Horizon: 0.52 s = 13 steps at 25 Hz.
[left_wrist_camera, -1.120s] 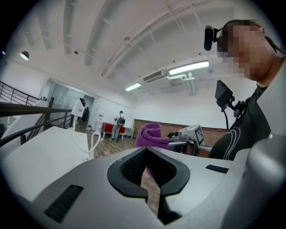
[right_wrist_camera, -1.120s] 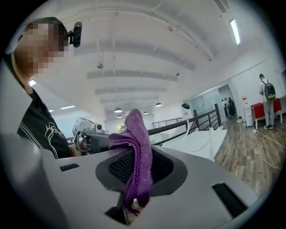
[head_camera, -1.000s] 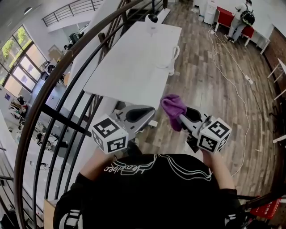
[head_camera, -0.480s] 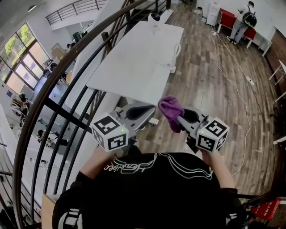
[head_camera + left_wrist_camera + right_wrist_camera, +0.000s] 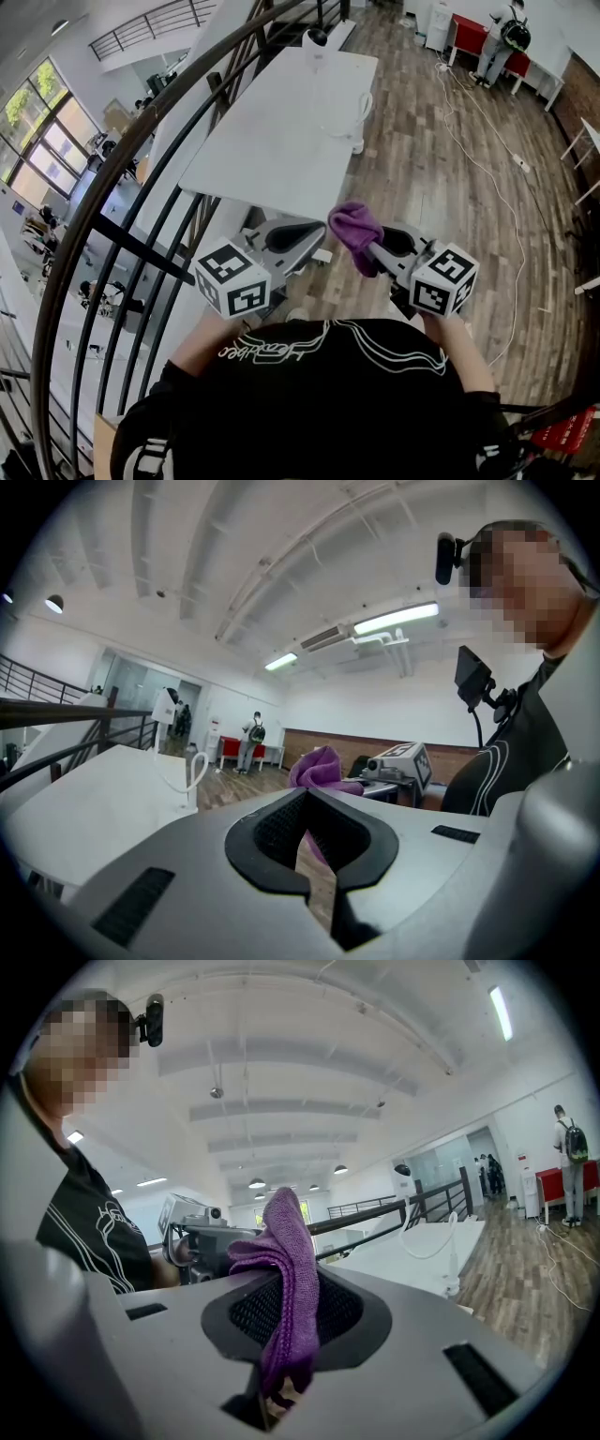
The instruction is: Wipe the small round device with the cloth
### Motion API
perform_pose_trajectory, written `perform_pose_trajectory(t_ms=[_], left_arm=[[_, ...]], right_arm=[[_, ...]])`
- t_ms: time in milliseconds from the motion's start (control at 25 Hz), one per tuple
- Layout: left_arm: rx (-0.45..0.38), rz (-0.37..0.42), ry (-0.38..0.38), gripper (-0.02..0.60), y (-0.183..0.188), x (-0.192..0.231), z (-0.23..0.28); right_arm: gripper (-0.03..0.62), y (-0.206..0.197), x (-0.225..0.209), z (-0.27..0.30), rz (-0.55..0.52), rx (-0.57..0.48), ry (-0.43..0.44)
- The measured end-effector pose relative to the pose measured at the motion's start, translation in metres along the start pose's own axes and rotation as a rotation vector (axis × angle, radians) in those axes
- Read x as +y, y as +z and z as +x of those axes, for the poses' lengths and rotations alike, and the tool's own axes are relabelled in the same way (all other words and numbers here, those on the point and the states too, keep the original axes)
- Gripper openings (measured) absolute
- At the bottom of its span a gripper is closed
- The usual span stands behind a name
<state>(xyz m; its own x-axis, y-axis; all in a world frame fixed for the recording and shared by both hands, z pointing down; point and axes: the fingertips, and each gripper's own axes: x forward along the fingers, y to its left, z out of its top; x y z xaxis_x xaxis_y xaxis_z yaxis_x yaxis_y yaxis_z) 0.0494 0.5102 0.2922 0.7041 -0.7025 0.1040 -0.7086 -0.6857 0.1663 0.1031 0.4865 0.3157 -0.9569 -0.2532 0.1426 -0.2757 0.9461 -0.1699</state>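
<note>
Two jaws of the left gripper (image 5: 309, 232) sit closed on nothing near the white table (image 5: 272, 131), while the right gripper (image 5: 375, 251) pinches a purple cloth (image 5: 354, 225).

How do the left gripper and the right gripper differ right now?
The left gripper holds nothing; the right gripper clamps the purple cloth. The left gripper sits by the near edge of the white table; the right gripper is over the wood floor. Both are shut.
</note>
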Motion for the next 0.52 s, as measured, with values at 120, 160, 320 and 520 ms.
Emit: perform_pose_trajectory(t_ms=[120, 160, 320, 520], left_arm=[[0.004, -0.006, -0.006, 0.009, -0.001, 0.002, -0.003], [0.005, -0.008, -0.007, 0.008, -0.001, 0.005, -0.004], [0.012, -0.015, -0.012, 0.009, 0.006, 0.021, -0.008], [0.016, -0.031, -0.017, 0.008, 0.004, 0.037, -0.004]], right_arm=[[0.066, 0.0, 0.002, 0.004, 0.002, -0.004, -0.002], [0.066, 0.002, 0.002, 0.006, 0.003, -0.005, -0.003], [0.066, 0.012, -0.001, 0.022, 0.01, -0.007, -0.011], [0.066, 0.009, -0.01, 0.032, 0.016, -0.008, -0.019]])
